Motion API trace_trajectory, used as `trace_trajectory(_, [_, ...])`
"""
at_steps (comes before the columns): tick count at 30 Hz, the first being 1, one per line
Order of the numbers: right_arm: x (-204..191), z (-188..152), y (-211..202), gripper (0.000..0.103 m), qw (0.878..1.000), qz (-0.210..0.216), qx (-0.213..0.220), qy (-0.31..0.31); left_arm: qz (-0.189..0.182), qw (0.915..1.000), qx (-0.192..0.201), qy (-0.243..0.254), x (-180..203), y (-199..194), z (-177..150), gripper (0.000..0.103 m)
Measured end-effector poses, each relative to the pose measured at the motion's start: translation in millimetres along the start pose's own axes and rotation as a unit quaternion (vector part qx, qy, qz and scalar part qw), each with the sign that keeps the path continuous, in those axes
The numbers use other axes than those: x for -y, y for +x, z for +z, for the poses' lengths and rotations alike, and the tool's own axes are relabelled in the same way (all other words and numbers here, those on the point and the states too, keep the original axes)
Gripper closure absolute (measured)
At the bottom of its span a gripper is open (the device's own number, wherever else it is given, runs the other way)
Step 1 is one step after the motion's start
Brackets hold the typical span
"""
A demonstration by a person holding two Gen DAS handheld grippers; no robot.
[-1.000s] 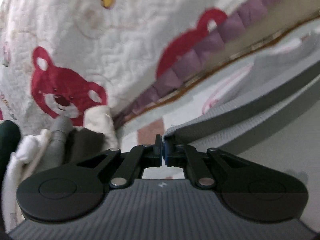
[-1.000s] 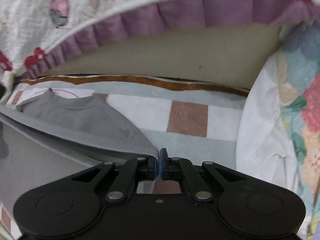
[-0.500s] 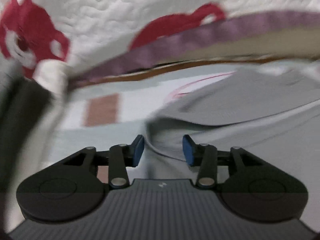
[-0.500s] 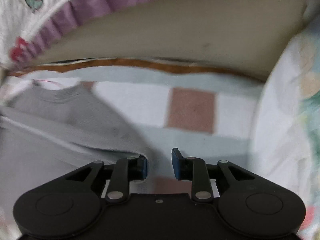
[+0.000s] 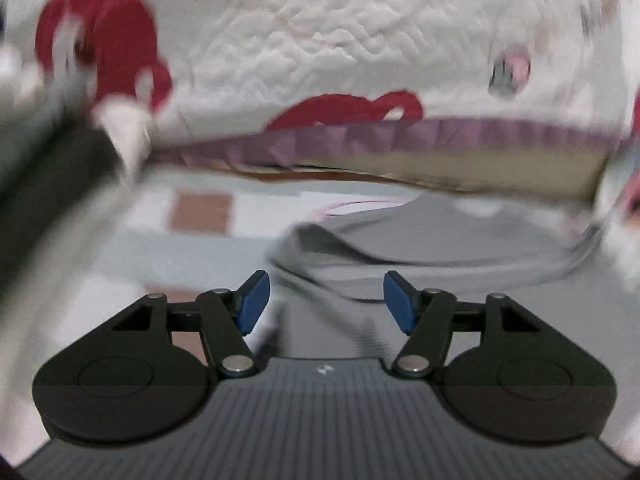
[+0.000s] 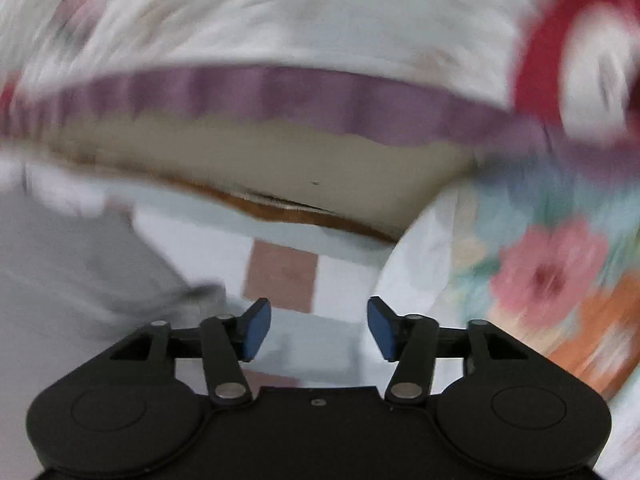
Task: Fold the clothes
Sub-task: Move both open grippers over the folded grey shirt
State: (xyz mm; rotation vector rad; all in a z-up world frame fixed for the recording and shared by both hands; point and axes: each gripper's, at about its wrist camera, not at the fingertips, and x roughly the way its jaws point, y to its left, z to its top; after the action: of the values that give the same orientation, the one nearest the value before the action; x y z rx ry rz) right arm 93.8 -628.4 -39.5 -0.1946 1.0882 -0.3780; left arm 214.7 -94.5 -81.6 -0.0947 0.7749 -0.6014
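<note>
Grey garment [image 5: 420, 236] lies on checked sheet [image 6: 280, 280], apparently doubled | left gripper [image 5: 325, 304] spread, empty, over its near edge | right gripper [image 6: 319, 328] spread beside it, clear of cloth.

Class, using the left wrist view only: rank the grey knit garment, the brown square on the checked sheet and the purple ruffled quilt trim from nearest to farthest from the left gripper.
1. Grey knit garment, straight ahead of the open left gripper.
2. Brown square on the checked sheet, ahead-left.
3. Purple ruffled quilt trim, across the back.
</note>
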Motion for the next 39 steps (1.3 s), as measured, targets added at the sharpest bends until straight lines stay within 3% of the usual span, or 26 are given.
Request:
trace_trajectory(2, [-24.2,-5.4,4.4,0.044,0.999,-0.022,-0.003,-0.050,-0.026,0.9991,0.003,-0.034,0.3,0.6,0.2,0.041])
trace_trajectory(3, [-32.0,-8.4,4.2,0.044,0.999,-0.015,0.005,-0.036,-0.031,0.9992,0.005,-0.023,5.0,1.9,-0.4,0.041])
trace_trajectory(5, [-43.8,-15.8,1.3,0.044,0.999,0.031,0.028,0.007,-0.010,0.9983,0.004,0.057,22.8,8.0,-3.1,0.041])
trace_trajectory(7, [-62.0,-24.6,-2.4,0.044,0.998,0.026,0.062,0.021,0.021,0.9872,-0.010,0.158,44.2,16.3,-9.7,0.040])
trace_trajectory(9, [-79.8,-33.5,-5.8,0.043,0.995,0.019,0.092,0.036,0.030,0.9769,-0.044,0.207,63.1,24.8,-16.8,0.039])
trace_trajectory(11, [-94.3,-42.4,-5.6,0.043,0.994,0.007,0.090,0.061,0.019,0.9695,-0.059,0.237,81.7,29.0,-24.4,0.039])
trace_trajectory(14, [-105.0,-51.6,-3.0,0.043,0.989,0.055,0.098,0.093,-0.028,0.9721,-0.092,0.214,91.8,44.1,-26.3,0.039])
trace_trajectory(17, [-106.2,-58.3,4.7,0.043,0.981,0.095,0.101,0.135,-0.104,0.9764,-0.139,0.128,80.8,69.4,-18.8,0.039])
trace_trajectory(18, [-106.0,-60.4,7.8,0.043,0.978,0.109,0.100,0.149,-0.102,0.9768,-0.140,0.126,79.6,75.2,-17.9,0.039])
trace_trajectory(21, [-114.8,-62.7,16.5,0.042,0.976,0.127,0.098,0.149,-0.041,0.9753,-0.115,0.184,84.6,85.5,-18.4,0.039])
trace_trajectory(23, [-112.8,-55.1,24.0,0.042,0.976,0.117,0.099,0.152,-0.001,0.9703,-0.097,0.222,87.9,92.4,-18.7,0.038])
trace_trajectory(25, [-110.8,-47.4,31.4,0.035,0.977,0.107,0.101,0.156,0.034,0.9652,-0.080,0.247,88.7,99.0,-18.8,0.028])
trace_trajectory(26, [-109.8,-43.5,35.1,0.031,0.977,0.102,0.102,0.157,0.042,0.9669,-0.071,0.241,85.2,101.9,-18.4,0.022])
trace_trajectory(29, [-106.8,-32.0,46.3,0.025,0.977,0.087,0.104,0.162,0.061,0.9740,-0.047,0.213,74.9,110.0,-9.6,0.021])
trace_trajectory(33, [-102.8,-16.7,61.2,0.025,0.977,0.067,0.108,0.169,0.163,0.9648,0.036,0.203,72.2,109.3,7.8,0.023])
trace_trajectory(36, [-98.6,-5.0,71.8,0.026,0.977,0.049,0.110,0.175,0.157,0.9712,0.074,0.163,58.4,96.0,18.7,0.023])
trace_trajectory(39, [-73.5,-3.3,65.5,0.026,0.974,0.020,0.121,0.191,0.168,0.9742,0.067,0.136,37.9,93.8,27.2,0.023])
